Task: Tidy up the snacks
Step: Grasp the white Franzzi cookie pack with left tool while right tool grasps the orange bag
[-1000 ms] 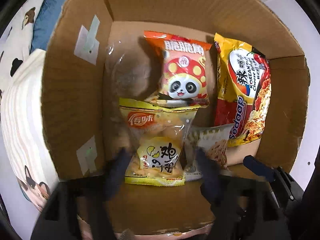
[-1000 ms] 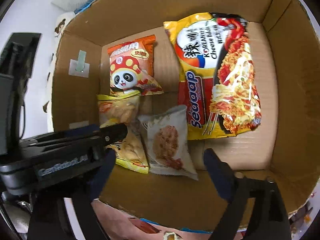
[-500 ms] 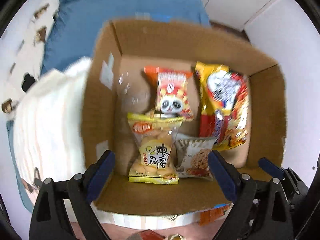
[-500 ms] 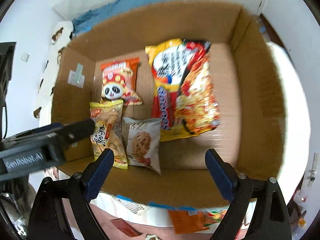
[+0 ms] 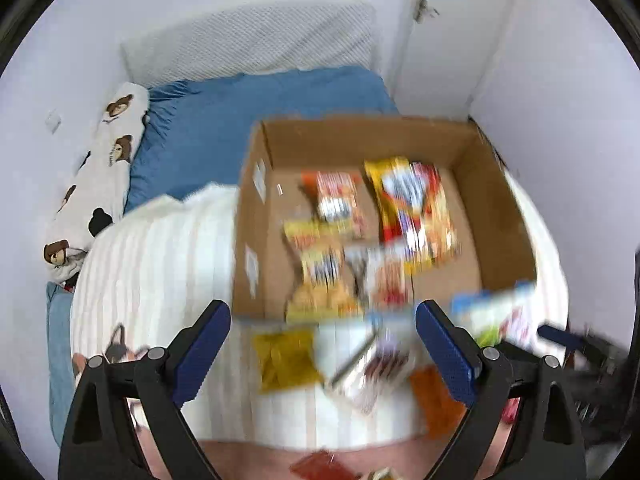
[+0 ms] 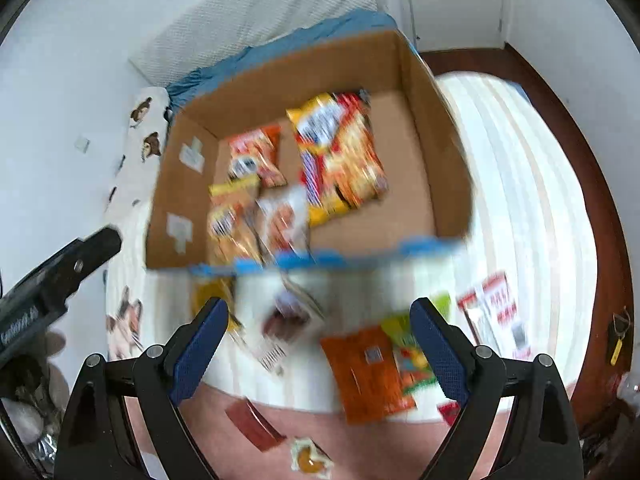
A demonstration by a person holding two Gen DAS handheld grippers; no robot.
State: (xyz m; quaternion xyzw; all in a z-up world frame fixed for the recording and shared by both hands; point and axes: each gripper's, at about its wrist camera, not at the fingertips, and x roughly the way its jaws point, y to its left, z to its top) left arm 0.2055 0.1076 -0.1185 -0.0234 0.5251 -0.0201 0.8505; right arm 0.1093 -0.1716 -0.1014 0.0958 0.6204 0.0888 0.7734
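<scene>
Cardboard box (image 6: 448,184) mid-frame with snack packets (image 6: 340,152) inside, loose orange packet (image 6: 368,372) lower centre between our right gripper (image 6: 320,344) fingers, both grippers spread empty, left gripper (image 5: 324,344) over yellow packet (image 5: 286,360), blue bedding (image 5: 240,120) upper left.

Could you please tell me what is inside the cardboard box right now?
The cardboard box holds four packets: a large noodle packet, an orange panda packet, a yellow packet and a small pale packet. Blur hides labels; anything beneath them is covered.
</scene>
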